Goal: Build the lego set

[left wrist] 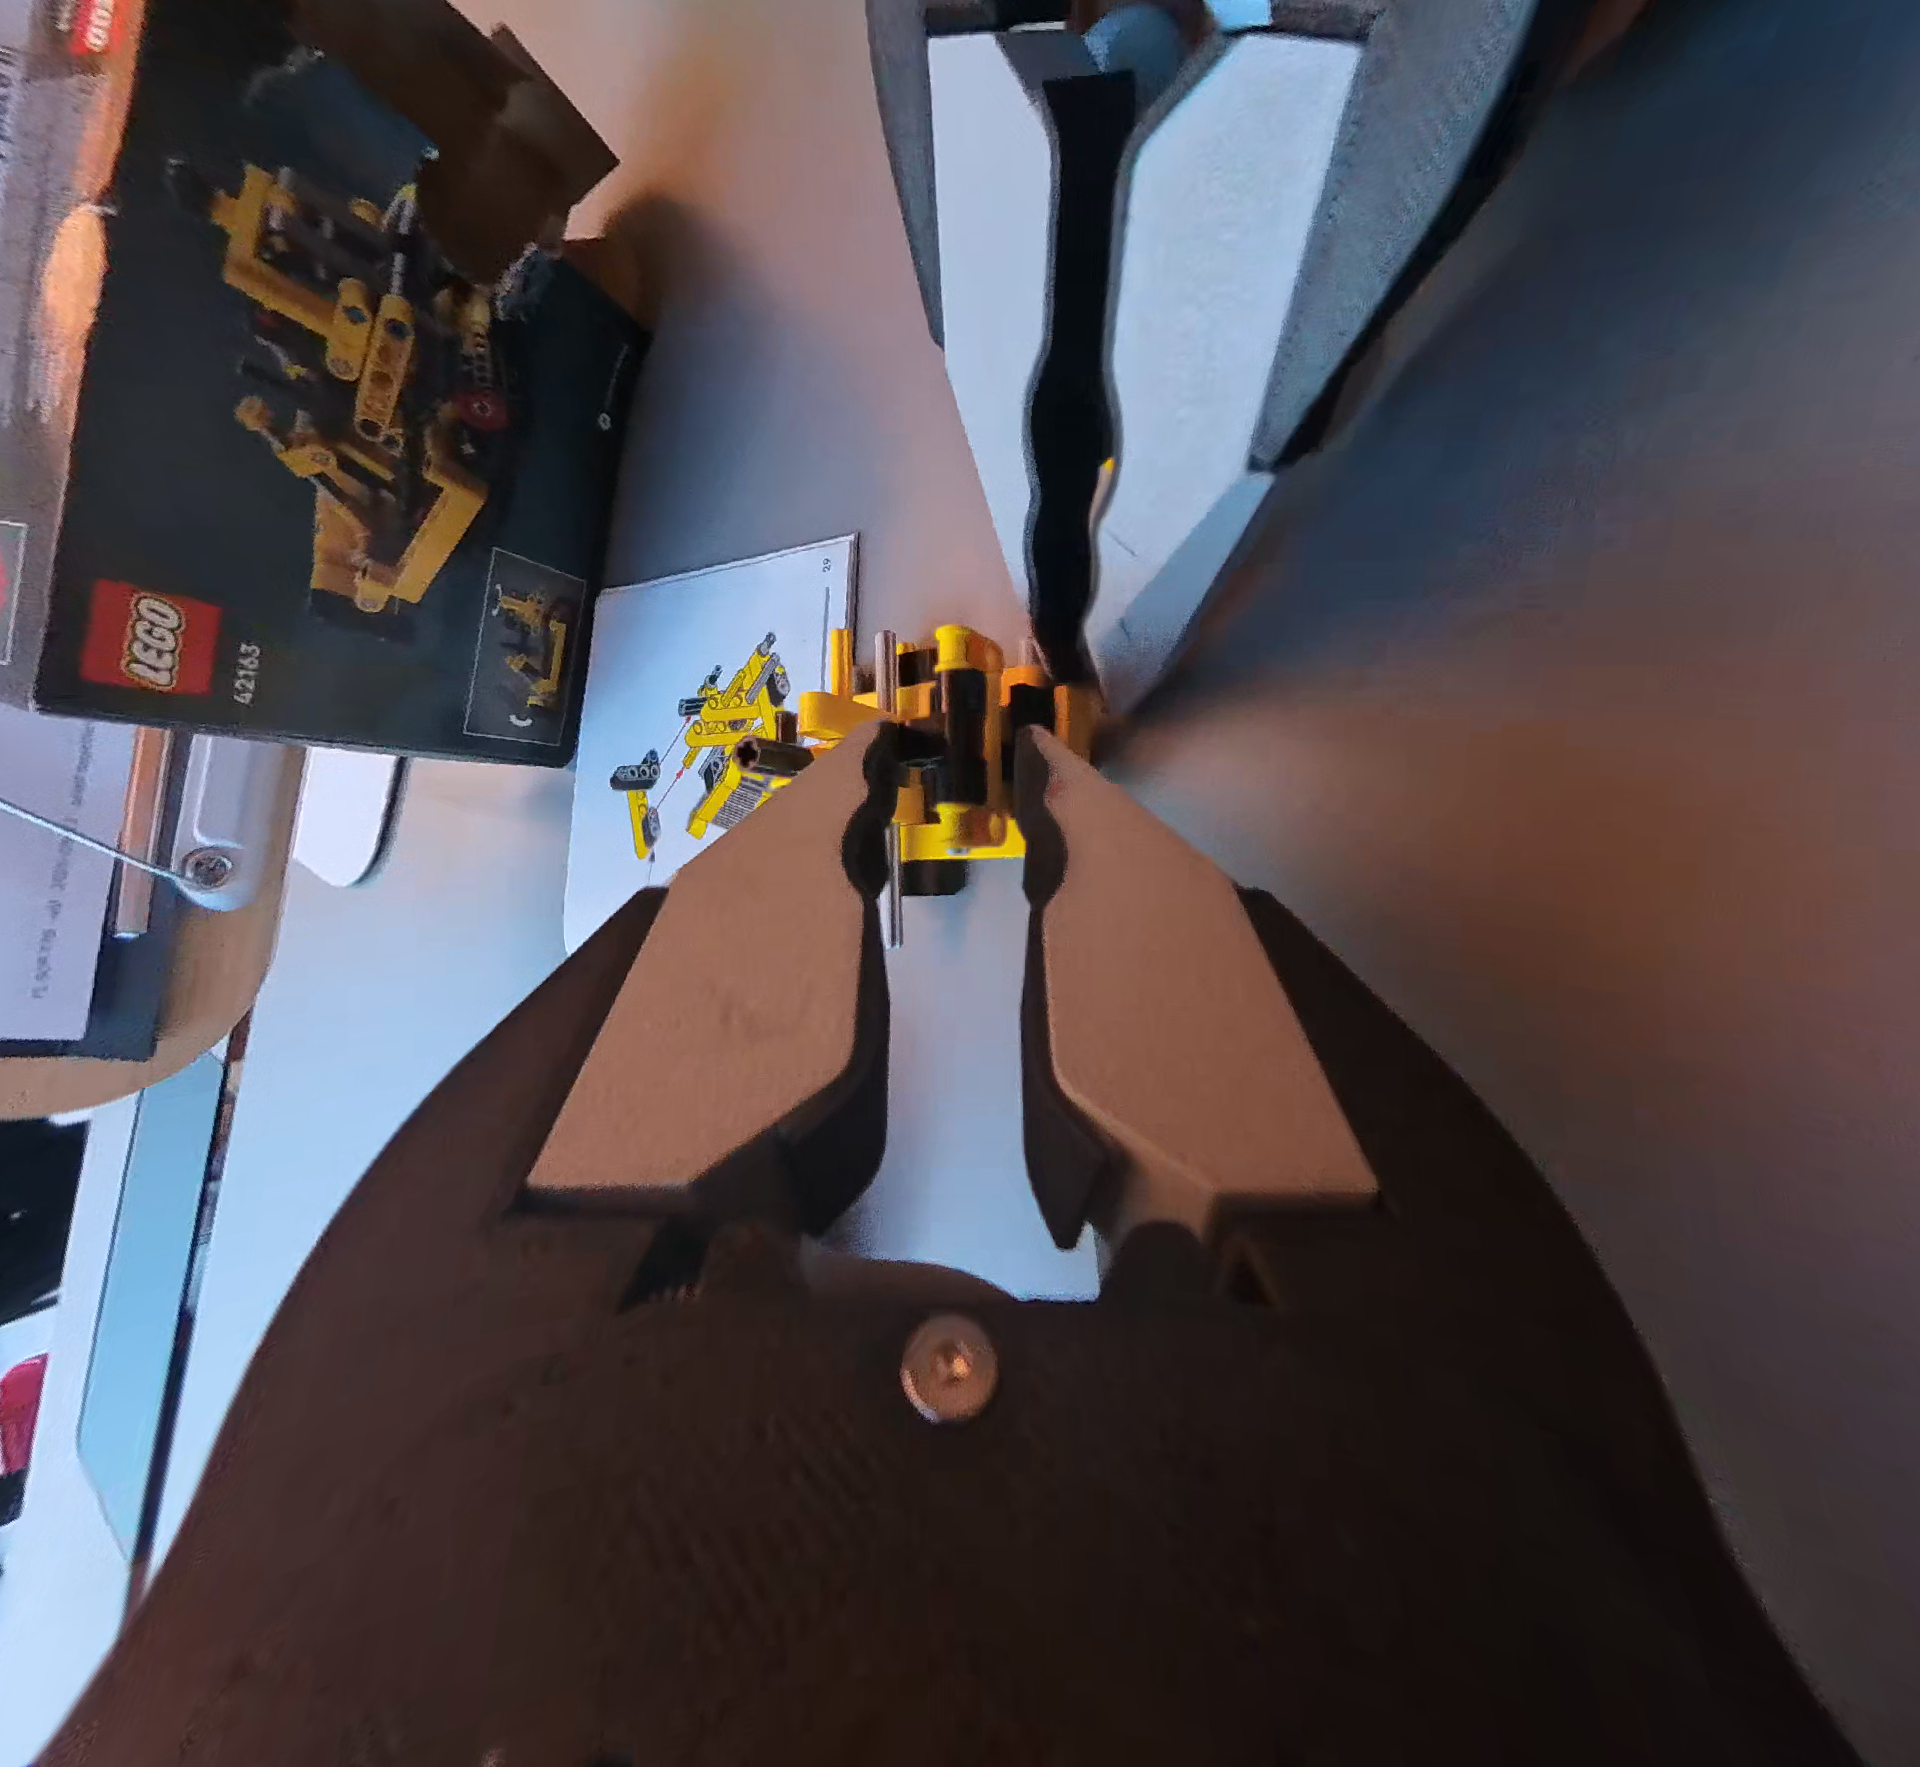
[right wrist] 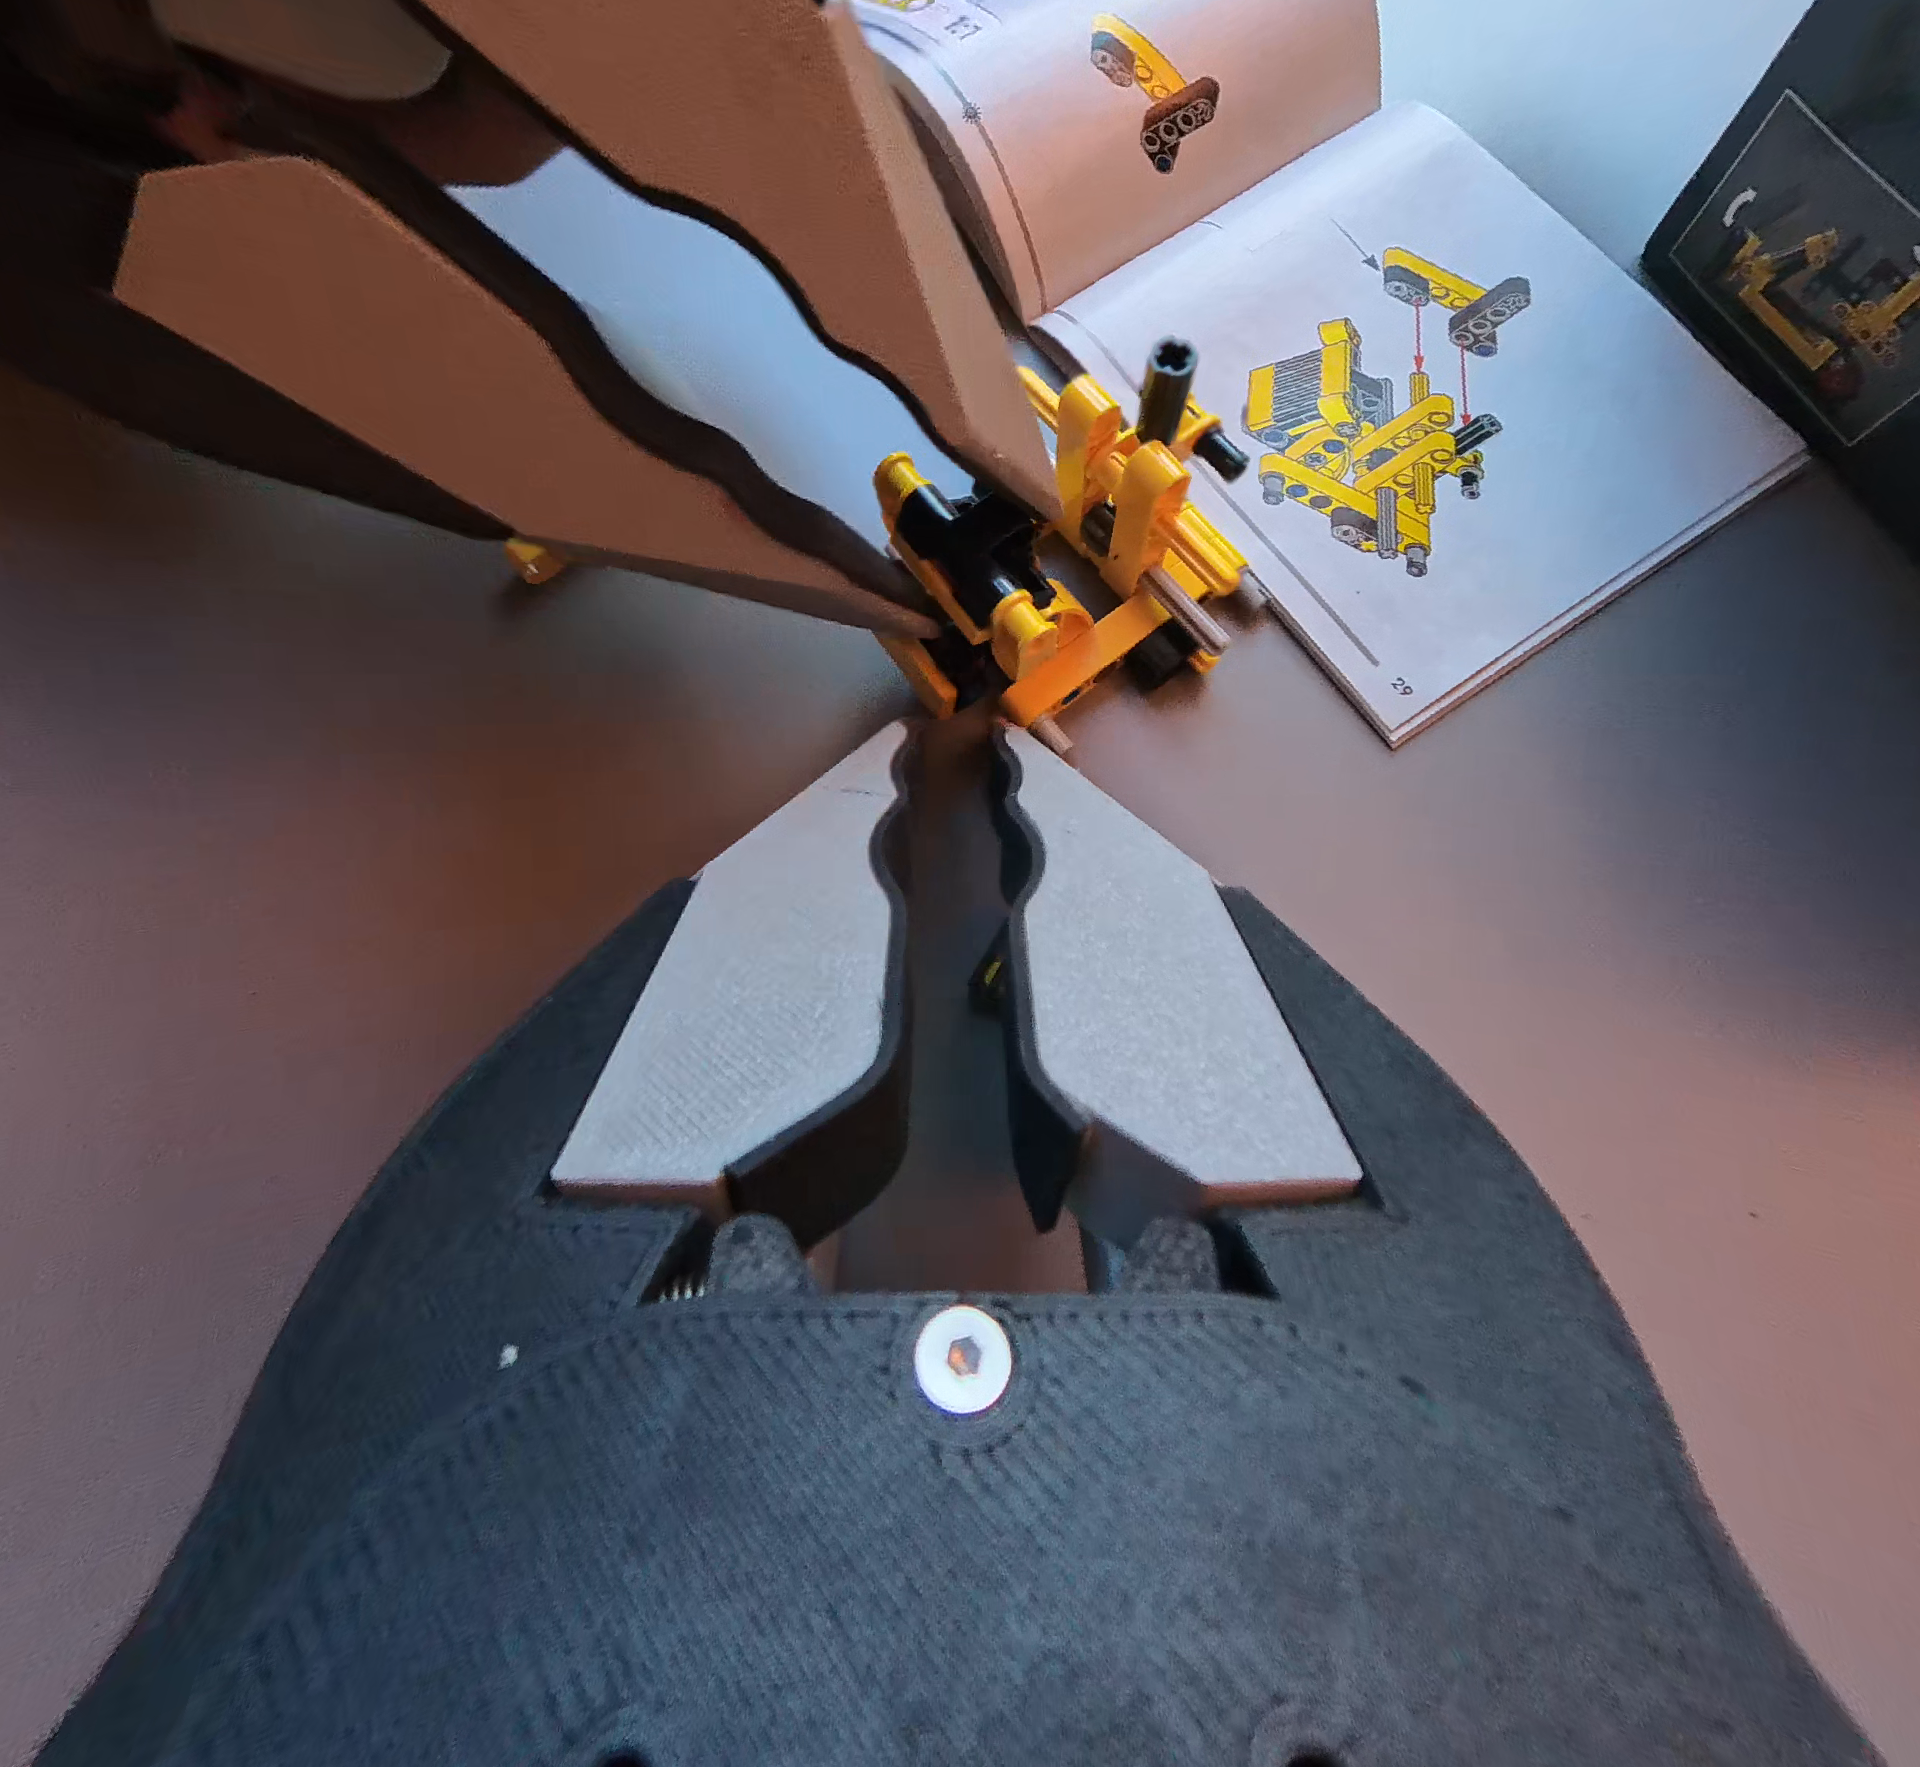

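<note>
The yellow and black lego model (left wrist: 977,824) rests on the table by the open instruction booklet (left wrist: 717,678). My left gripper (left wrist: 956,751) is shut on the model's black middle, one finger on each side. My right gripper (left wrist: 1070,678) comes in from the opposite side, its fingers almost together. In the right wrist view my right gripper (right wrist: 953,741) has its tips pinched at the near corner of the model (right wrist: 1039,647). The left gripper (right wrist: 987,554) clamps the model from the upper left. Grey axles and a black connector stick out of the model.
The booklet (right wrist: 1507,429) lies open right of the model. The dark set box (left wrist: 312,367) stands beyond it, also in the right wrist view (right wrist: 1818,263). A small yellow piece (right wrist: 535,562) lies on the table (right wrist: 312,886). A small yellow-black piece (right wrist: 992,974) lies under my right fingers. The tips of both grippers are at nearly the same place.
</note>
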The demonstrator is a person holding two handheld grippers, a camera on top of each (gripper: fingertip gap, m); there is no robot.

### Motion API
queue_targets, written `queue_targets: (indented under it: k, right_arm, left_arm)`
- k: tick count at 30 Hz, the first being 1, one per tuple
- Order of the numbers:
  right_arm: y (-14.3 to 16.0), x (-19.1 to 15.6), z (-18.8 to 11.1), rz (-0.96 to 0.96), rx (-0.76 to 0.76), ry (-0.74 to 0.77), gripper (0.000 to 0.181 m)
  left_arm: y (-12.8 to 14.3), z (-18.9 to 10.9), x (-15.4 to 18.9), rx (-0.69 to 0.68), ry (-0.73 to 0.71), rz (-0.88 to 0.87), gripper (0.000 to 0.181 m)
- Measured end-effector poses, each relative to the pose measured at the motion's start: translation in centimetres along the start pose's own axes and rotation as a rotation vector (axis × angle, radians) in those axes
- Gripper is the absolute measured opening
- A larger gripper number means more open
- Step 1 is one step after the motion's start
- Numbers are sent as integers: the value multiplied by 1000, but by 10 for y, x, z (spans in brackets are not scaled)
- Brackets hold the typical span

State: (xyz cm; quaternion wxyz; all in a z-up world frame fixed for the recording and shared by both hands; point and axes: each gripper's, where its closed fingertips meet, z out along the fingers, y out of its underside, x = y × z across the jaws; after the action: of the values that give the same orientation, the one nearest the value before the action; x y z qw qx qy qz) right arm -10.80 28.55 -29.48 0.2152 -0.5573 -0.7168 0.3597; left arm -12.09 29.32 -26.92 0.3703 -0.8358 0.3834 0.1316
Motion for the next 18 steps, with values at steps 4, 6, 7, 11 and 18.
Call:
queue_targets:
  k: [4,6,7,11,18]
  right_arm:
    - [0,0,0,-27,-4,21,12]
    - [3,3,-2,-60,-15,45,12]
    - [5,7,-4,-79,-22,65,14]
    - [3,16,-18,-97,18,110,31]
    - [-8,15,-28,-127,58,156,44]
  left_arm:
    - [-1,0,0,-63,114,-65,16]
    - [-3,1,0,-73,179,-155,16]
    - [-5,1,1,-65,216,-214,16]
    - [-16,-3,-4,36,361,-513,16]
    - [-18,-5,-23,180,403,-887,16]
